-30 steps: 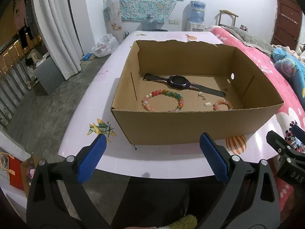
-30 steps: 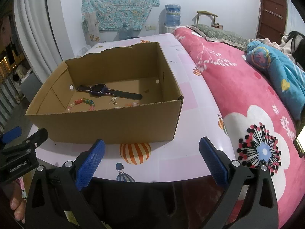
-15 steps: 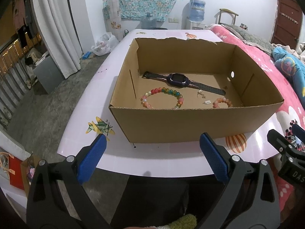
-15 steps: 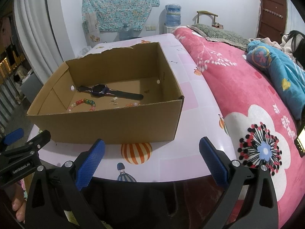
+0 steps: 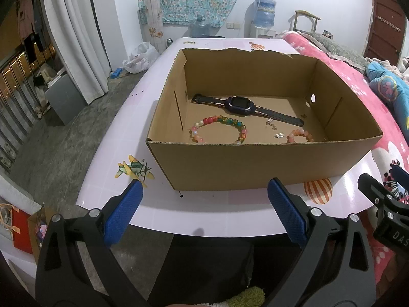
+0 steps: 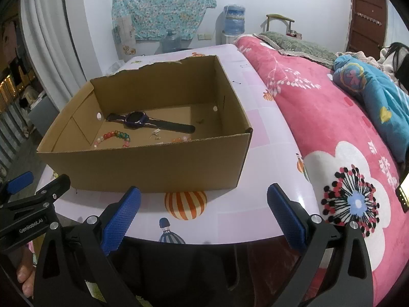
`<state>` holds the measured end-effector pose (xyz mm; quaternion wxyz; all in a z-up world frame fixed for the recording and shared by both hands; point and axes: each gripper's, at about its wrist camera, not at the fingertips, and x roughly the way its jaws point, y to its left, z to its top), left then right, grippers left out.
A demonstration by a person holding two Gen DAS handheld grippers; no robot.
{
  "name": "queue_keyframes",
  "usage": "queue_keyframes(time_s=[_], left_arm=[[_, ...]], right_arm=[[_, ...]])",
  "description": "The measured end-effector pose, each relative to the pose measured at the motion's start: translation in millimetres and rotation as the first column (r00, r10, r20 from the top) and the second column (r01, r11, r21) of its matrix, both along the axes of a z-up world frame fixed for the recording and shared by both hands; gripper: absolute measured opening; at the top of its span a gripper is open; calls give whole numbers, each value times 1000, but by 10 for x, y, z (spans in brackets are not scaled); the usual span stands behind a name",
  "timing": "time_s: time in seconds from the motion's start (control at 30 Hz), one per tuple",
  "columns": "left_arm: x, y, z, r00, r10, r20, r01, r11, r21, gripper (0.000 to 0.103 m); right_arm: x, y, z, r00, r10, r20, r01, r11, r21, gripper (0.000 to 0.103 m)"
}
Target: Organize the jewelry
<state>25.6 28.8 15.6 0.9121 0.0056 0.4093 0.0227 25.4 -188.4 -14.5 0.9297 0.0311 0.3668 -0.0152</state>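
L gripper (image 5: 204,204) & R gripper (image 6: 203,211) both spread wide, empty; watch (image 5: 240,105), bead bracelets (image 5: 219,131) inside cardboard box (image 5: 255,163).

Pale pink bench (image 5: 120,138) printed with balloons and a plane; open cardboard box (image 5: 245,168) standing near its front edge, toward the right corner.

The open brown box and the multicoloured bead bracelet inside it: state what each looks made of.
Open brown box: corrugated cardboard, matte; fluting shows along the cut top edge, the far rim is torn.
Multicoloured bead bracelet: glossy, partly translucent round beads, probably glass or plastic; the look cannot settle which.
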Motion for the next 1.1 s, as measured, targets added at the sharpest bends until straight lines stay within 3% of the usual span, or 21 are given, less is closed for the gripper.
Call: queue_keyframes(time_s=[1.1], left_arm=[[18,1,-47,1000,1,-7,-1,1000,1,95]], right_arm=[[19,9,-24,1000,5,-4,-5,1000,2,96]])
